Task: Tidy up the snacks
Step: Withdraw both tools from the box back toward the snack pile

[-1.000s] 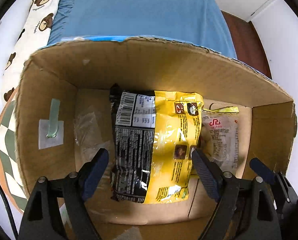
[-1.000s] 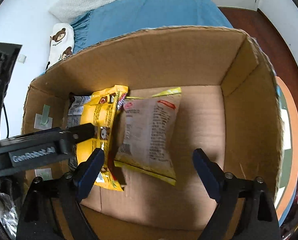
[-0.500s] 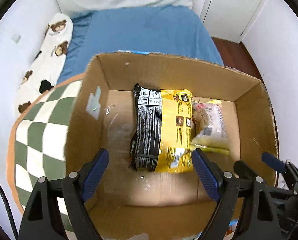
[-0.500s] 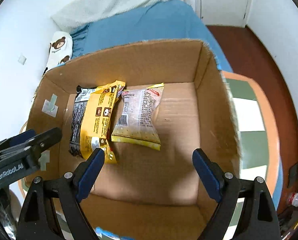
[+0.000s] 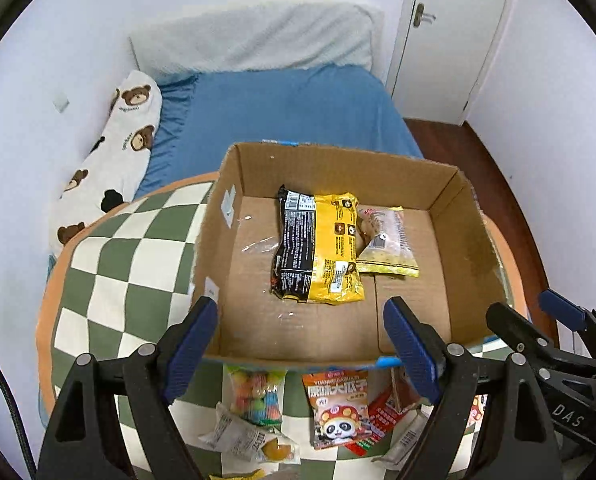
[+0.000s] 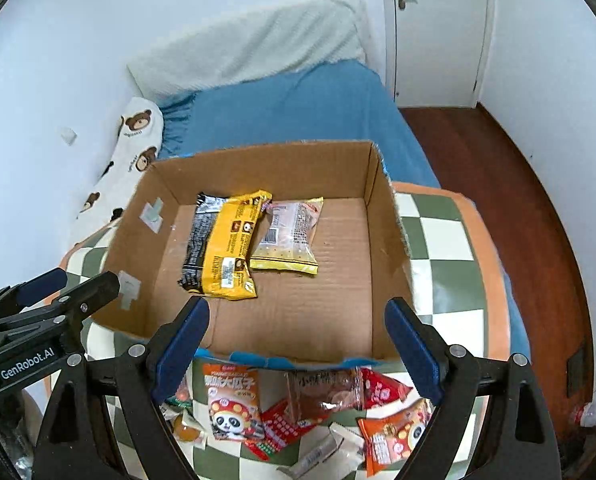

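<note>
Sitting in the box (image 5: 450,184) are three snacks: a black bag (image 5: 293,236), a yellow bag (image 5: 336,248) and a pale bag (image 5: 388,240). More snacks, like the panda bag (image 6: 231,404), wait outside on the checked cloth (image 5: 109,276). Both the left gripper (image 5: 302,344) and right gripper (image 6: 295,340) are wide apart and hold nothing.

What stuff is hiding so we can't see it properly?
- Black snack packet: left wrist view, its right side is under the yellow snack packet.
- Red snack packets on the checkered cushion: right wrist view, partly behind the right hand-held gripper.
- Packet lettering: both views, too small.
</note>
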